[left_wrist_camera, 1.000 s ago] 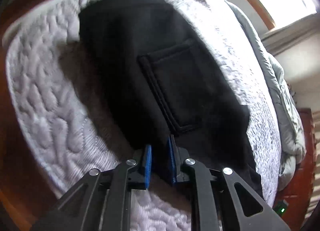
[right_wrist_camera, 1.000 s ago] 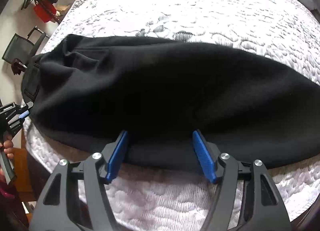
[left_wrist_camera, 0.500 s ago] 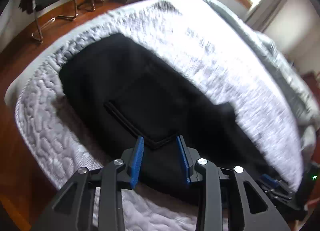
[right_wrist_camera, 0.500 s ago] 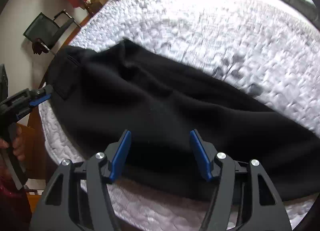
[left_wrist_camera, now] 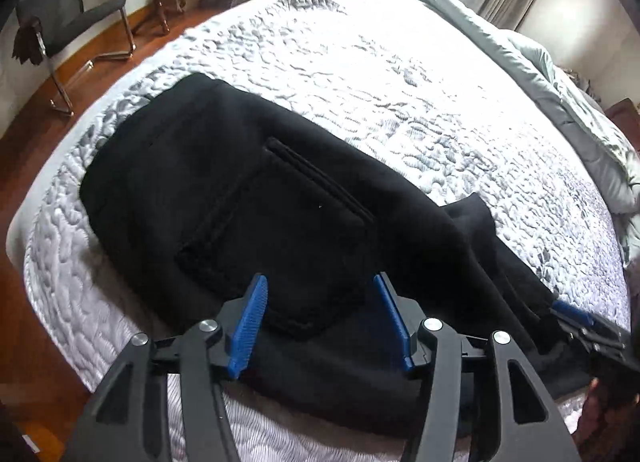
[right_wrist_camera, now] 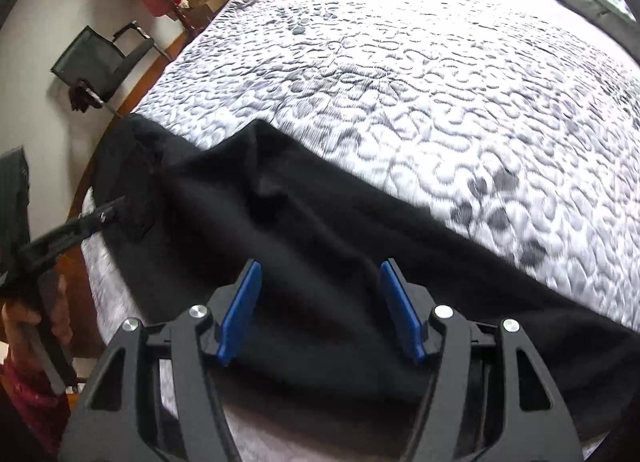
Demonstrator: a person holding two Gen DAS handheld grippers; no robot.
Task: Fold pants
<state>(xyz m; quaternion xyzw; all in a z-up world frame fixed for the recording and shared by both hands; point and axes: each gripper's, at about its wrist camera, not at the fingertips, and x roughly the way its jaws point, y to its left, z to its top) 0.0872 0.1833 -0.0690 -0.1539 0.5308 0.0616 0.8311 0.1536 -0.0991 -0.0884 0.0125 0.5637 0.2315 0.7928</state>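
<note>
The black pants, judged soft, limp and light, are lying lengthwise along the bed's near edge, best pinched at the waistband, while the left gripper is opening empty and the right gripper is being held spread above them.

The pants lie on the bed, along its near edge. The left hand-held gripper is above the pocket end, jaws opening, nothing pressed between them. The right hand-held gripper is above the leg part. A chair stands on the floor beyond the bed's left corner.
</note>
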